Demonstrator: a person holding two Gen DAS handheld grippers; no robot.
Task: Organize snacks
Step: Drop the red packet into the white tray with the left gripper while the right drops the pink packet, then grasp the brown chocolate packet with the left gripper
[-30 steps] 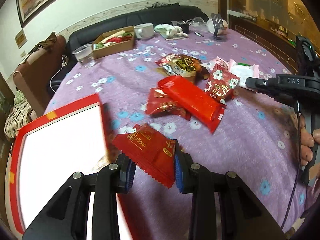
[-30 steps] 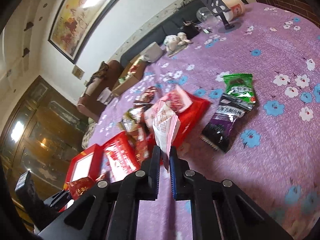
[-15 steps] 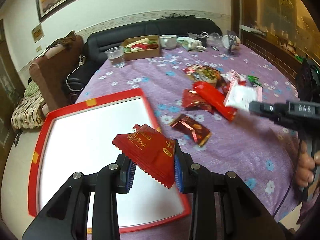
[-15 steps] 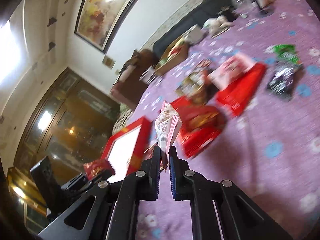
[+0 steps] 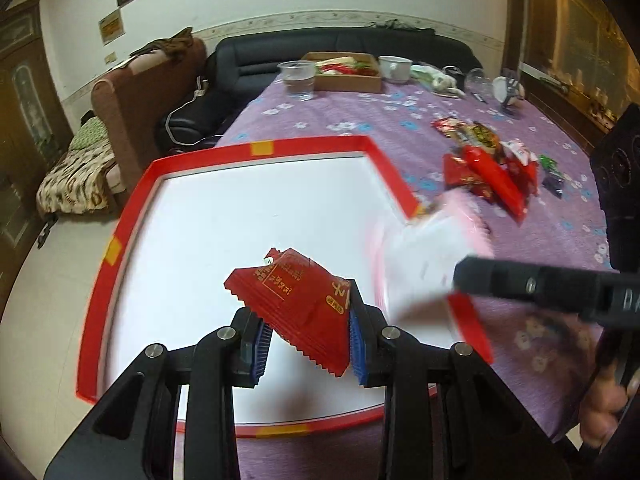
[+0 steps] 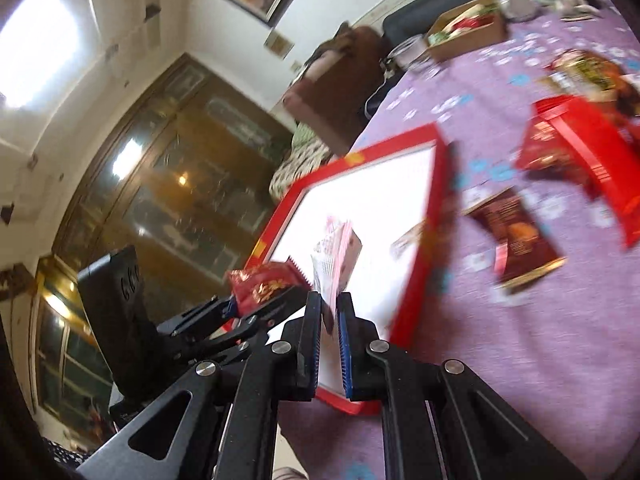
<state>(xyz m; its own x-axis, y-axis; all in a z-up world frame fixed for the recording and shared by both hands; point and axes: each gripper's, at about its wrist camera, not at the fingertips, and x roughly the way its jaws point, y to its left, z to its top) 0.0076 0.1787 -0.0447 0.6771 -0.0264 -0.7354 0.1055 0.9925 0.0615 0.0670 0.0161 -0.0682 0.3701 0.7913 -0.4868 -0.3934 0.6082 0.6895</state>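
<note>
My left gripper [image 5: 306, 334] is shut on a red snack packet [image 5: 294, 304] and holds it above the white floor of a red-rimmed tray [image 5: 256, 148]. My right gripper [image 6: 329, 320] is shut on a thin pink-and-white packet [image 6: 335, 258], which hangs over the near right part of the tray [image 6: 360, 156]. In the left wrist view that pink-and-white packet [image 5: 432, 248] is blurred at the tray's right rim. The left gripper [image 6: 256, 304] with its red packet [image 6: 264, 282] shows in the right wrist view too. A pile of loose snacks [image 5: 488, 168] lies on the purple flowered cloth right of the tray.
A dark brown packet [image 6: 516, 236] lies on the cloth beside the tray. At the table's far end stand a cardboard box of snacks [image 5: 346, 70], a clear plastic cup [image 5: 298, 78] and a white bowl [image 5: 395, 67]. A black sofa [image 5: 344, 46] and brown armchair [image 5: 148, 92] stand behind.
Both grippers have swung left from the snack pile to above the tray, each carrying its packet. The tray has come from the picture's edge into the middle of both views.
</note>
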